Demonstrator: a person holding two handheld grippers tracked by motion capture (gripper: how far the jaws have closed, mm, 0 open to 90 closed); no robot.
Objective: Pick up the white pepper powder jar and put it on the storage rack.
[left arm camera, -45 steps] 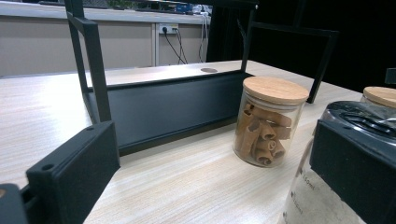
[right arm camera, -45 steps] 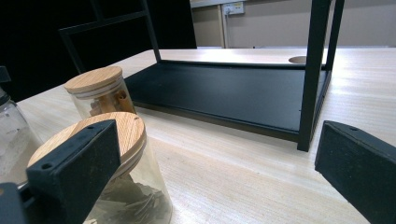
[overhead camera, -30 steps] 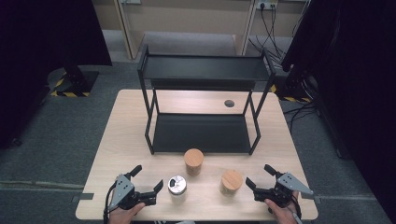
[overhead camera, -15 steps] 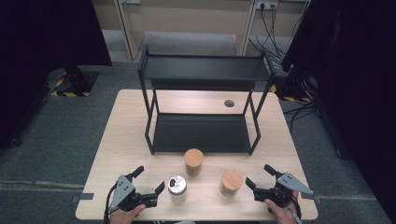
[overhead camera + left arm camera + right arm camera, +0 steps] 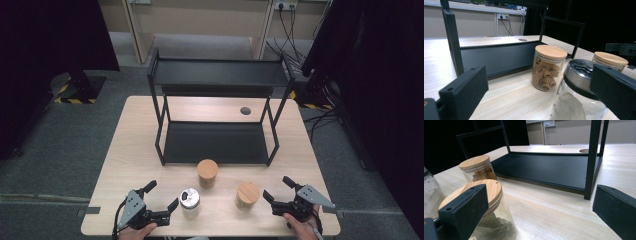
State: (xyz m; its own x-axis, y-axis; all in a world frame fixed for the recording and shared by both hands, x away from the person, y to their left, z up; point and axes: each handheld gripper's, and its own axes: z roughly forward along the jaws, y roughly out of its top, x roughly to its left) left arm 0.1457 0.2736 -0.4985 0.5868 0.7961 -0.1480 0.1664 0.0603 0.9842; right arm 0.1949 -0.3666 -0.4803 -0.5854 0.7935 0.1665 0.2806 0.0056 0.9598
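Three glass jars stand near the table's front. A metal-lidded jar point(image 5: 189, 201) point(image 5: 579, 75) sits just right of my open left gripper point(image 5: 161, 195) point(image 5: 539, 95), beside its right jaw and not held. A wooden-lidded jar of rolled sticks point(image 5: 207, 172) point(image 5: 547, 70) point(image 5: 477, 168) stands in front of the black two-tier rack point(image 5: 215, 142). A second wooden-lidded jar point(image 5: 248, 195) point(image 5: 474, 195) sits just left of my open right gripper point(image 5: 277, 188) point(image 5: 539, 215), close to its left jaw.
The rack's lower shelf point(image 5: 544, 168) lies bare, and its upper shelf point(image 5: 220, 75) is also bare. A round cable hole point(image 5: 245, 110) is in the wooden table point(image 5: 140, 145) behind the rack. Dark curtains flank the table.
The left gripper has shifted slightly beside the metal-lidded jar. The right gripper and the jars have stayed where they were.
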